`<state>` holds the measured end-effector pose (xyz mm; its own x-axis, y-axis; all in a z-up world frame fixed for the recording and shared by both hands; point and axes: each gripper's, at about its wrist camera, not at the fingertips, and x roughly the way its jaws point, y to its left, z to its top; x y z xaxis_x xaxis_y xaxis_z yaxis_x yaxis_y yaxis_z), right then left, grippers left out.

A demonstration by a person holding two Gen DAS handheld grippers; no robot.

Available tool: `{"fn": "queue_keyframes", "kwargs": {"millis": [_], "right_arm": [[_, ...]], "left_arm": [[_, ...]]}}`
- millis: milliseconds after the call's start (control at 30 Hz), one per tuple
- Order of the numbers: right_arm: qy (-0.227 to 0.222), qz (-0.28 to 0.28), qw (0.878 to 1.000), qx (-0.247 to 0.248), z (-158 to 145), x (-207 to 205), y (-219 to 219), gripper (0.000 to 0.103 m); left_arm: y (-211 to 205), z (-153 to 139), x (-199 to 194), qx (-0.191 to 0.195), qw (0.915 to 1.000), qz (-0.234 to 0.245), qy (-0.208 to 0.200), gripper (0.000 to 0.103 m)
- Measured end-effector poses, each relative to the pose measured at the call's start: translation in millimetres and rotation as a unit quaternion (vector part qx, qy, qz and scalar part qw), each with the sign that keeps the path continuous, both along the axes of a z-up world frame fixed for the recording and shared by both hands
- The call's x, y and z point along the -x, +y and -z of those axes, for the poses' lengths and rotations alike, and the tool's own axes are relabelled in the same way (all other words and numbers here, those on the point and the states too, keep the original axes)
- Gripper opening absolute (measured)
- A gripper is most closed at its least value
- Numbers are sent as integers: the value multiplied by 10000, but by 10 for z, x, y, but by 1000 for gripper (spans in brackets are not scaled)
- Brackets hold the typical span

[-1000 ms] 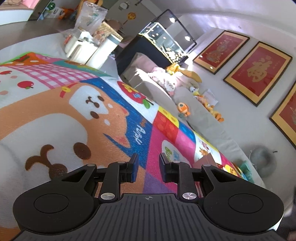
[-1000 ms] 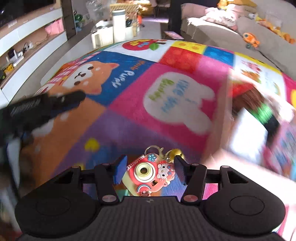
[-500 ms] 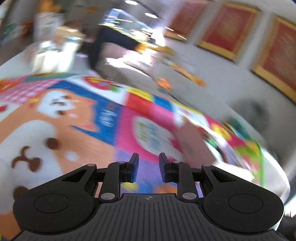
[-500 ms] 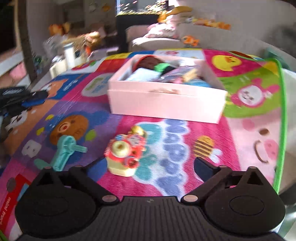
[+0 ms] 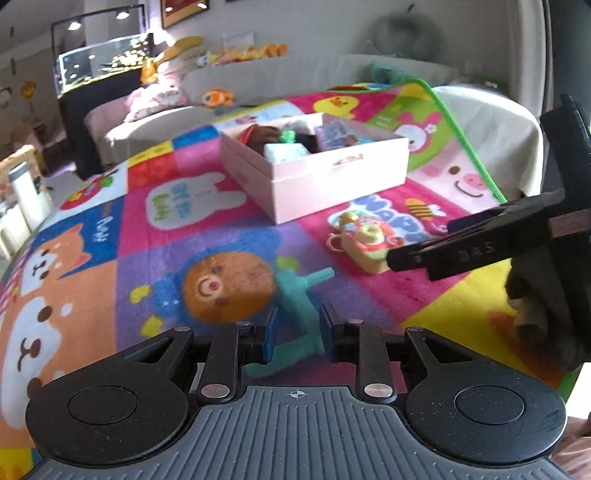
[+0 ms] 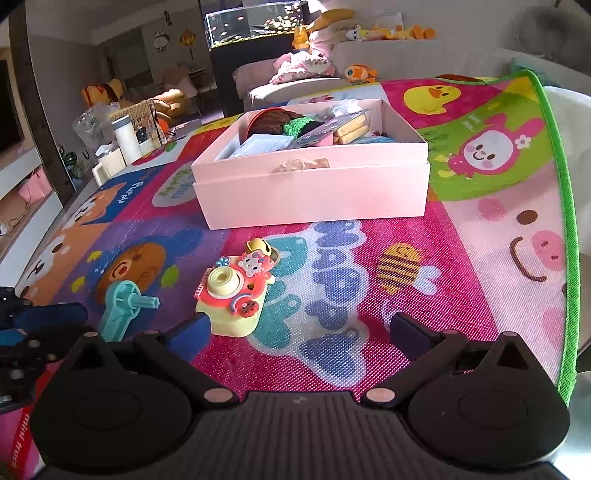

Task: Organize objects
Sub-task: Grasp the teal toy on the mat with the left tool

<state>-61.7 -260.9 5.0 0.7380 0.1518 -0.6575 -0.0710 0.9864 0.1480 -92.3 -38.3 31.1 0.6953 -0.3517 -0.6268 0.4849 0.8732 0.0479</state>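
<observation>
A pink box holding several items sits on the colourful play mat; it also shows in the left wrist view. A yellow and red toy camera lies on the mat in front of the box, just ahead of my open, empty right gripper. It also shows in the left wrist view. A teal plastic toy lies between the fingers of my left gripper, whose jaws are narrowly apart on either side of it. It also shows in the right wrist view.
The mat's green edge runs along the right. A grey sofa with plush toys and an aquarium stand behind. A white bottle and bags stand at the far left. The right gripper crosses the left wrist view.
My right gripper let go of the toy camera, opened wide and pulled back; the camera now lies on the mat. My left gripper swung right and came down around the teal toy.
</observation>
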Motion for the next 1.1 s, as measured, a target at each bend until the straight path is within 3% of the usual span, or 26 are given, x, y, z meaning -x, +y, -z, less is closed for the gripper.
{"fn": "queue_keyframes", "kwargs": {"millis": [200,367,500,567,700,833,1000,1100], "right_arm": [[26,-16,9999,97,-1,2,22,103],[84,-40,9993,373,9,-11,108,103],[153,-102,9977,655,19,-33,184,103],[153,-126,9978,634,16,-31,172,103],[148,-128,9979,623,18,-26,171,103],[139,-124,9981,583,16,-22,161,103],[139,-125,9981,582,15,-24,156,103],[139,-123,9981,581,16,-26,158,103]], "left_arm": [[189,45,-188,-253,9984,-491,142,29],[301,31,-239,121,9975,-574,385,28],[236,-84,-183,662,9962,-8,569,28],[107,-60,-154,505,9971,153,551,28],[-78,53,-115,-197,9991,96,353,30],[30,43,-144,-275,9991,-44,321,29],[307,3,-224,-639,9958,-661,20,29],[511,-75,-262,-308,9954,-900,93,28]]}}
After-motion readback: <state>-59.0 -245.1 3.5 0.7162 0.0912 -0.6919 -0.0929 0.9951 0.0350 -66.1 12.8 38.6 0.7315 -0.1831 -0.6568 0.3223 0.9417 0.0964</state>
